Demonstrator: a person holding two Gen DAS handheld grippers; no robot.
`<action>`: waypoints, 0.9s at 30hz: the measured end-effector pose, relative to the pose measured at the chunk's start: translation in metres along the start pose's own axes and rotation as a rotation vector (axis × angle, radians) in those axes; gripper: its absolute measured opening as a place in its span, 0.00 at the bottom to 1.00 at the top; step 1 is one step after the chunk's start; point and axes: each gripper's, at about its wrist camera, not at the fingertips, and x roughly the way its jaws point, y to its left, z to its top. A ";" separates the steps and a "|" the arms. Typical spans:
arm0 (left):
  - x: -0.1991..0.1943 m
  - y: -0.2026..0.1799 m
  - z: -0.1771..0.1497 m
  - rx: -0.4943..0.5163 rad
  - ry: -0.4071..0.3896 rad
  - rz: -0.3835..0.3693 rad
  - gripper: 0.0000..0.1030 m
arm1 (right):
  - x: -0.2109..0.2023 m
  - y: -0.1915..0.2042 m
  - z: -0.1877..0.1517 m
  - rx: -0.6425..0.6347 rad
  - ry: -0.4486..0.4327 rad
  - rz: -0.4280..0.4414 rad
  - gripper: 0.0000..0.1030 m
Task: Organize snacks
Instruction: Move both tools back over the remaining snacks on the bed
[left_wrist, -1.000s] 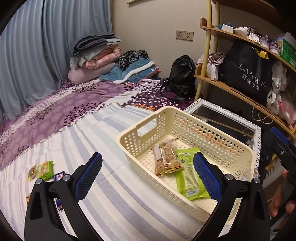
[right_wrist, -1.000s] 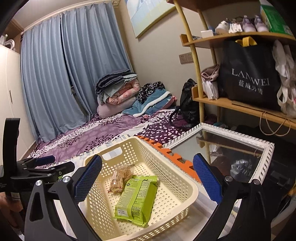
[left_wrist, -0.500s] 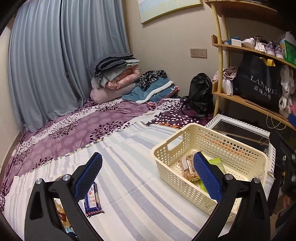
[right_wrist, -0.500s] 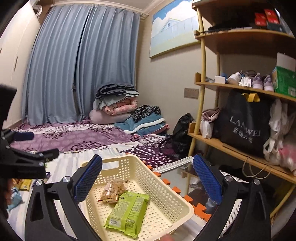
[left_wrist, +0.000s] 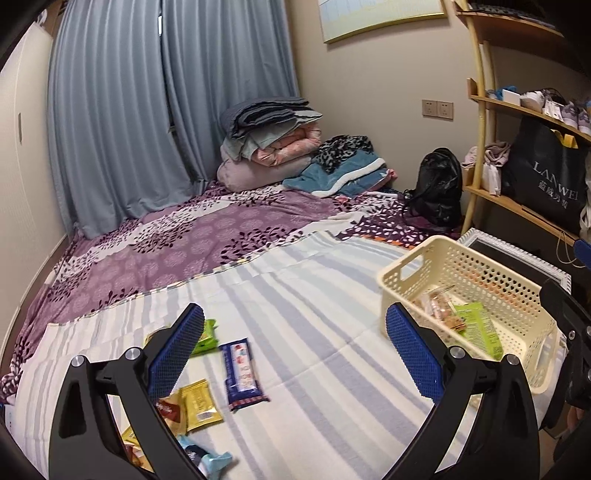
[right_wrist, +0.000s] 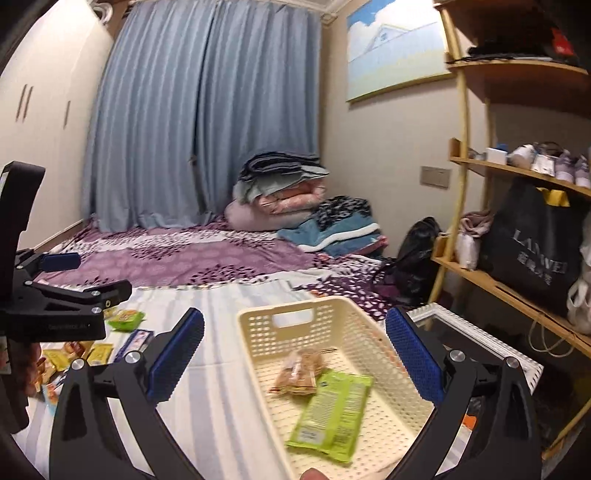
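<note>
On the bed, over the pale blue and white striped sheet (left_wrist: 303, 332), the left gripper (left_wrist: 295, 354) hangs with its jaws wide apart and nothing between them. The right gripper (right_wrist: 295, 354) is also spread wide and holds nothing; it hangs above the cream plastic basket with holes (right_wrist: 280, 328).

Two snacks already lie in the basket: a clear bag of brown biscuits (right_wrist: 300, 371) and a flat green packet (right_wrist: 332, 415). The green packet lies partly over the biscuit bag.

The other snacks lie loose on the striped sheet, well apart from the basket. In the left wrist view the long dark blue packet with a white middle (left_wrist: 242, 369) lies flat and alone, between the two jaws. Near it are a small yellow packet (left_wrist: 199, 404), a small bright green packet (left_wrist: 205, 338) and a light blue wrapper (left_wrist: 210, 459). More snacks are partly hidden behind the left finger.

The next job looks like picking one loose snack with the left gripper. The dark blue packet seems the best choice, because it has free space around it. The gripper should come straight down over it, with one jaw on each long side, and close on the narrow way. The packet is thin and soft, so the jaws must go low, close to the sheet, but should not pinch the sheet too. A gentle squeeze is enough, or the snack inside may break.
</note>
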 end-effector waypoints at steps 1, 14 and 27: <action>0.000 0.009 -0.002 -0.011 0.012 0.005 0.97 | 0.000 0.007 0.001 -0.015 -0.003 0.012 0.95; -0.003 0.117 -0.029 -0.133 0.079 0.107 0.97 | 0.032 0.070 -0.002 0.027 0.184 0.242 0.95; -0.019 0.193 -0.071 -0.228 0.135 0.186 0.97 | 0.057 0.132 -0.031 -0.041 0.349 0.419 0.95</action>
